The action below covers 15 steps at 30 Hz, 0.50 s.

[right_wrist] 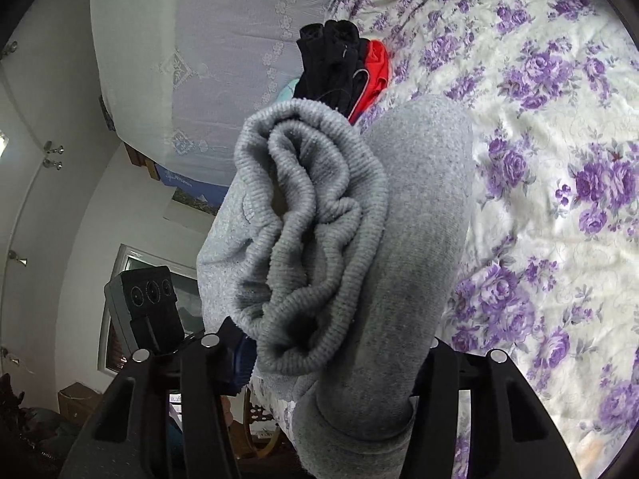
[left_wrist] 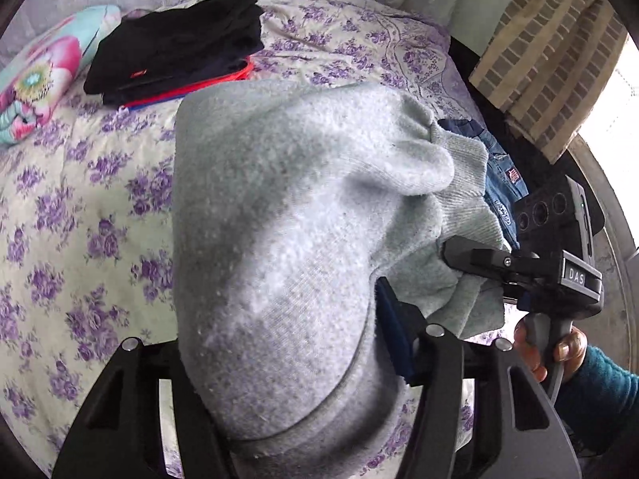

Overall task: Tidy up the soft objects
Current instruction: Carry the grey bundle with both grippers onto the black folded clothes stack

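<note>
I have both grippers, left (left_wrist: 303, 363) and right (right_wrist: 319, 363), clamped on 1 grey fleece sweatshirt (left_wrist: 279, 239) held above the purple-flowered bedspread (left_wrist: 80, 207). I should keep it taut and level before lowering it near the folded dark clothes stack (left_wrist: 175, 48).

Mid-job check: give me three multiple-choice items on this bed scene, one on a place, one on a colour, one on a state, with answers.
1. Where does the folded pile of black and red clothes lie?
A. on the floral purple bedspread
B. on the floor
C. on a chair

2. What colour is the fleece garment being held?
A. red
B. grey
C. green

3. What state is the left tool in?
A. open, empty
B. lying on the bed
C. closed on the garment

Answers: 1 A, the pile rests on the bedspread beside a colourful pillow. 2 B, its fleece and ribbed hem are grey. 3 C, fabric runs between its fingers; the right tool grips it too.
</note>
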Each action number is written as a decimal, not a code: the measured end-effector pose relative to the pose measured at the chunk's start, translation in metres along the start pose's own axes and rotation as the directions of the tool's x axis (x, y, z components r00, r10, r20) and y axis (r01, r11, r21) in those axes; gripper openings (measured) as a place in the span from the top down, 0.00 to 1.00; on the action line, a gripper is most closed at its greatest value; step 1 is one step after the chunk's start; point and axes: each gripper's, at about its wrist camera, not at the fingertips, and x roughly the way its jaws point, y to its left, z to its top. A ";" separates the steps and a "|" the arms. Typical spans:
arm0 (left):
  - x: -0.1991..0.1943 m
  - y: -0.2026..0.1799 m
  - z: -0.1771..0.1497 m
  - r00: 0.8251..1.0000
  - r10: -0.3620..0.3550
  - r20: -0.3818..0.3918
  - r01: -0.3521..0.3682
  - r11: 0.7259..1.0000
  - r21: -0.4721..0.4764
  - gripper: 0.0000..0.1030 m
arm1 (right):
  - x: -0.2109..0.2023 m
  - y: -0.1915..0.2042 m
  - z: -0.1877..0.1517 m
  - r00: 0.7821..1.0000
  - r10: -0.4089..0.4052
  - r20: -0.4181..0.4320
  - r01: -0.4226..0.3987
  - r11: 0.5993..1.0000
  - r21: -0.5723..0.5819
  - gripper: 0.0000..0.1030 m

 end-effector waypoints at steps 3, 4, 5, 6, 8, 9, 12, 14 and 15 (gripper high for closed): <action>-0.002 -0.002 0.001 1.000 -0.003 -0.008 0.003 1.000 0.008 0.45 | -0.005 0.003 -0.001 1.000 -0.011 0.016 0.011 1.000 0.001 0.49; -0.003 -0.002 0.002 1.000 -0.005 -0.007 0.005 1.000 0.010 0.45 | -0.006 0.004 -0.001 1.000 -0.012 0.021 0.012 1.000 0.001 0.49; -0.004 -0.004 0.003 1.000 -0.004 -0.006 0.004 1.000 0.013 0.45 | -0.006 0.006 -0.001 1.000 -0.014 0.025 0.014 1.000 -0.004 0.49; -0.006 -0.003 0.005 1.000 -0.003 -0.003 0.003 1.000 0.017 0.45 | -0.006 0.008 0.000 1.000 -0.015 0.027 0.015 1.000 -0.009 0.49; -0.009 -0.002 0.012 1.000 0.004 0.009 -0.005 1.000 0.023 0.45 | -0.005 0.010 0.004 0.999 -0.009 0.031 0.009 1.000 -0.012 0.49; -0.011 0.000 0.016 1.000 0.009 0.017 -0.009 1.000 0.023 0.45 | -0.003 0.013 0.008 0.999 -0.007 0.031 0.008 1.000 -0.022 0.49; -0.021 0.015 0.033 0.999 0.019 0.049 -0.020 1.000 0.016 0.45 | 0.009 0.026 0.028 1.000 0.002 0.023 0.000 0.998 -0.058 0.49; -0.028 0.032 0.052 0.997 0.025 0.077 -0.026 1.000 0.006 0.45 | 0.023 0.041 0.048 1.000 0.005 0.013 -0.004 0.995 -0.098 0.49; -0.033 0.042 0.064 0.995 0.030 0.094 -0.031 1.000 0.002 0.45 | 0.033 0.051 0.061 1.000 0.009 0.008 -0.008 0.993 -0.122 0.49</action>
